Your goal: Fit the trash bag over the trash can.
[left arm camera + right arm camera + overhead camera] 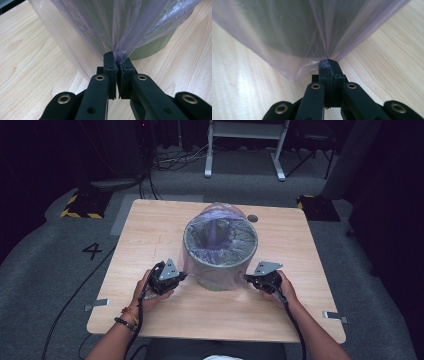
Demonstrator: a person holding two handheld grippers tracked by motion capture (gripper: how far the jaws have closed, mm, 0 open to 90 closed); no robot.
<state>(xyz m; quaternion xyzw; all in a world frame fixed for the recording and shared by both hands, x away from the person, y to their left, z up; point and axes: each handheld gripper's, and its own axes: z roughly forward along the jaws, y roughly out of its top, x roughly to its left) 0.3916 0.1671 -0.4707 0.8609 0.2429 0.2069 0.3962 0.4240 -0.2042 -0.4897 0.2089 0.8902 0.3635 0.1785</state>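
- From above, I see one round bin (220,252) standing near the middle of the wooden table (150,230), with one thin purple bag (216,227) lining it and folded over the rim. My left gripper (181,278) sits low at the bin's left side and my right gripper (248,278) at its right side, both down close to the tabletop. I count two grippers, one bin, one bag, one table.
- Along the left gripper (119,64), the jaws are clenched on a gathered pinch of the bag (125,30), which fans upward from the tips over the bin wall (150,47). The film is pulled taut between the jaws and the rim.
- Along the right gripper (329,65), the jaws are pressed together on another pinch of the bag (319,27), stretched into a tight fan above the pale table (387,70).
- I judge the step in hand to be drawing the bag's overhang down the outside of the bin so the liner seats.
- The next move, as I read it, calls for an even pull on both sides, gentle enough not to tear the film or tip the bin, then letting go.
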